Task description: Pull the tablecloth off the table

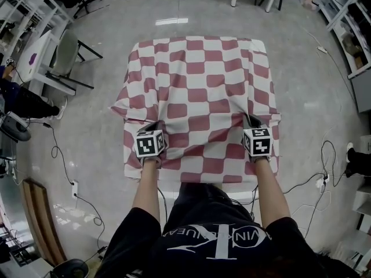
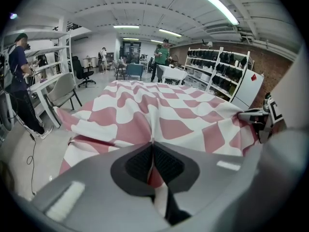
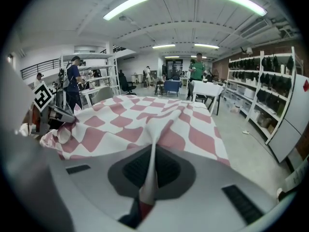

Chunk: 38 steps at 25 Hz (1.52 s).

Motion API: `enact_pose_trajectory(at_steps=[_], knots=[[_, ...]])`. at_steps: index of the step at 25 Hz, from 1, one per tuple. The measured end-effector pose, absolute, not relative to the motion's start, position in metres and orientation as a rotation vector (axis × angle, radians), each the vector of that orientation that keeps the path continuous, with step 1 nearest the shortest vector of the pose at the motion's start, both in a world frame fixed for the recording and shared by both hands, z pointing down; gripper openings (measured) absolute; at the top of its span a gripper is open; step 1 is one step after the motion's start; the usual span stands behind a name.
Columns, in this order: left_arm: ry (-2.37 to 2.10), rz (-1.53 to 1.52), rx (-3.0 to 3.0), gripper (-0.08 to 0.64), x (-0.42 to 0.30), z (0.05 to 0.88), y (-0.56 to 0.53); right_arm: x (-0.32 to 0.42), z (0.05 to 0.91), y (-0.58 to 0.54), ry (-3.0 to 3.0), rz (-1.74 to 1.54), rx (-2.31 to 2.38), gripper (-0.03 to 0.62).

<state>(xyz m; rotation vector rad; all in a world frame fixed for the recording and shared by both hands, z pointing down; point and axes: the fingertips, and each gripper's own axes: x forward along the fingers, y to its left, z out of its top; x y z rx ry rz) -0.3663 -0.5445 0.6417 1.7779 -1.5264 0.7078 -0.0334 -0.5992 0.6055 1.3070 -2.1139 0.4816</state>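
Observation:
A red-and-white checked tablecloth covers the table and hangs over its near edge. My left gripper is shut on a pinched fold of the tablecloth near the front left. My right gripper is shut on another fold of the tablecloth near the front right. In both gripper views the cloth runs down between the dark pads, and creases fan out from each pinch toward the far side. The table itself is hidden under the cloth.
A grey chair and a white desk stand to the left. Cables trail over the floor on both sides. Shelving lines the right wall. People stand far across the room.

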Motion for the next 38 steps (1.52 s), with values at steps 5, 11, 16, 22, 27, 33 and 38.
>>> enact_pose_trajectory(at_steps=[5,11,16,22,27,33,38], knots=[[-1.531,0.707,1.785,0.014,-0.365,0.635,-0.536,-0.032,0.602,-0.592,-2.120,0.478,1.307,0.009],[-1.552,0.703,1.783,0.014,-0.352,0.634,-0.510,-0.020,0.598,-0.573,-2.133,0.452,1.305,0.011],[-1.578,0.682,1.778,0.014,-0.345,0.643,-0.476,-0.015,0.608,-0.541,-2.148,0.417,1.290,0.011],[-1.610,0.695,1.779,0.014,-0.335,0.636,-0.467,-0.005,0.602,-0.535,-2.169,0.413,1.275,0.011],[-1.649,0.664,1.763,0.014,-0.329,0.626,-0.448,0.001,0.594,-0.522,-2.198,0.410,1.246,0.011],[-1.677,0.638,1.753,0.014,-0.318,0.616,-0.432,0.009,0.583,-0.514,-2.230,0.431,1.233,0.011],[-1.686,0.605,1.752,0.015,-0.307,0.612,-0.415,0.018,0.580,-0.503,-2.242,0.442,1.235,0.011]])
